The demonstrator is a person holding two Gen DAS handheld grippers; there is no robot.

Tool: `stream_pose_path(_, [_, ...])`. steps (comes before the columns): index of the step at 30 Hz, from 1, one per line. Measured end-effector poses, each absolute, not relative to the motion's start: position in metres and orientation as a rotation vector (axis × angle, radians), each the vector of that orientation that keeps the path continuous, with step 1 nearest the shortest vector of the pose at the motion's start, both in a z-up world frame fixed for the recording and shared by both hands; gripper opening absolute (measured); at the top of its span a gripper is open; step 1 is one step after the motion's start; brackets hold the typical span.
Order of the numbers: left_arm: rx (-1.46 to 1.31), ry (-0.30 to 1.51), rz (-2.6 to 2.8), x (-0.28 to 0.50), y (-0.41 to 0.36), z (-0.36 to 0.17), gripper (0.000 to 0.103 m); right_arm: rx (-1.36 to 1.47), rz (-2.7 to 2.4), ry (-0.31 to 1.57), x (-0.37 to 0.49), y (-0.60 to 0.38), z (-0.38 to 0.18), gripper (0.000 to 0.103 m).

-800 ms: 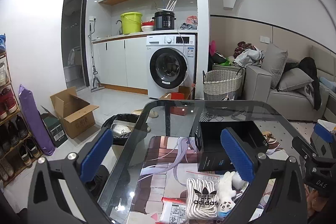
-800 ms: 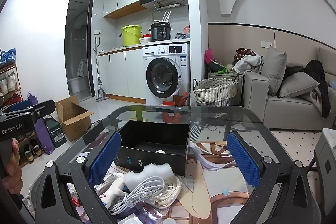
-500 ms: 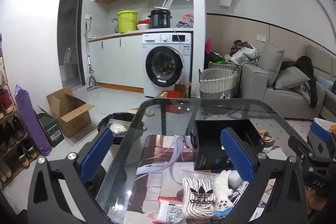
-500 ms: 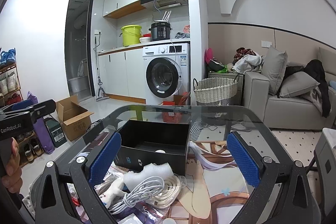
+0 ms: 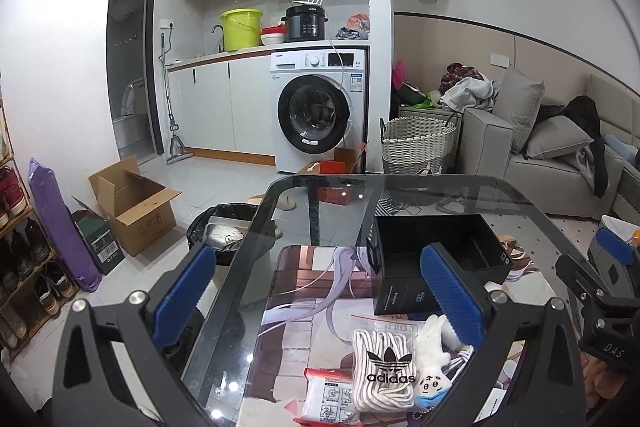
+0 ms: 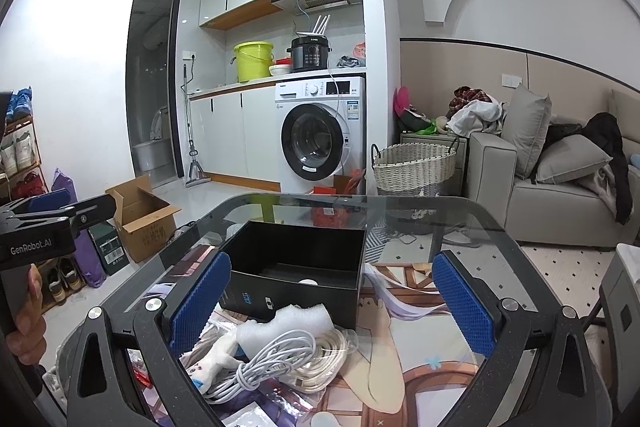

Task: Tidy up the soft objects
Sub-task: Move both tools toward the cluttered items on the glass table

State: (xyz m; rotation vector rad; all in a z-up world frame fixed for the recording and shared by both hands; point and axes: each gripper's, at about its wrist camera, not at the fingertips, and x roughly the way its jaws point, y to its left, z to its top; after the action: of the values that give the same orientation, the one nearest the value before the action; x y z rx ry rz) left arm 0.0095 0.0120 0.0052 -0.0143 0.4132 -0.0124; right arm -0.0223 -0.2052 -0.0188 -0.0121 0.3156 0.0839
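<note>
A pile of soft things lies on a printed mat on the glass table (image 5: 400, 187). It holds white adidas laces (image 5: 383, 367), a small white plush toy (image 5: 431, 359), a tissue pack (image 5: 326, 397), white foam (image 6: 284, 325) and coiled white cables (image 6: 276, 359). An open black box (image 6: 296, 267) stands behind the pile; it also shows in the left wrist view (image 5: 436, 247). My left gripper (image 5: 316, 295) is open and empty above the pile's left side. My right gripper (image 6: 330, 303) is open and empty above the foam and cables.
A washing machine (image 5: 316, 115), a wicker basket (image 5: 418, 143) and a grey sofa (image 5: 560, 155) stand behind the table. A cardboard box (image 5: 132, 203), a black bin (image 5: 224, 231) and a shoe rack (image 5: 16, 247) are on the left floor.
The left gripper has risen and tilted slightly, so the pile and the box sit a little higher in its view. The right gripper has not moved.
</note>
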Motion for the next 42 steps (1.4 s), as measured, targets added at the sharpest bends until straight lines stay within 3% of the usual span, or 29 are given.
stream_pose_path(13, [-0.009,0.397,0.001,0.008,0.012,0.005,0.103,-0.008,0.088,0.330,-0.018,-0.205,-0.021,0.103])
stream_pose_path(32, [-0.007,0.525,-0.029,0.020,0.007,0.008,0.103,0.045,0.129,0.446,0.001,-0.210,-0.026,0.103])
stream_pose_path(35, [0.023,0.575,0.005,0.028,0.003,0.003,0.103,0.050,0.168,0.490,0.006,-0.206,-0.028,0.103])
stream_pose_path(42, [0.127,0.896,-0.126,0.063,-0.014,-0.041,0.103,0.087,0.248,0.606,0.013,-0.201,-0.039,0.099])
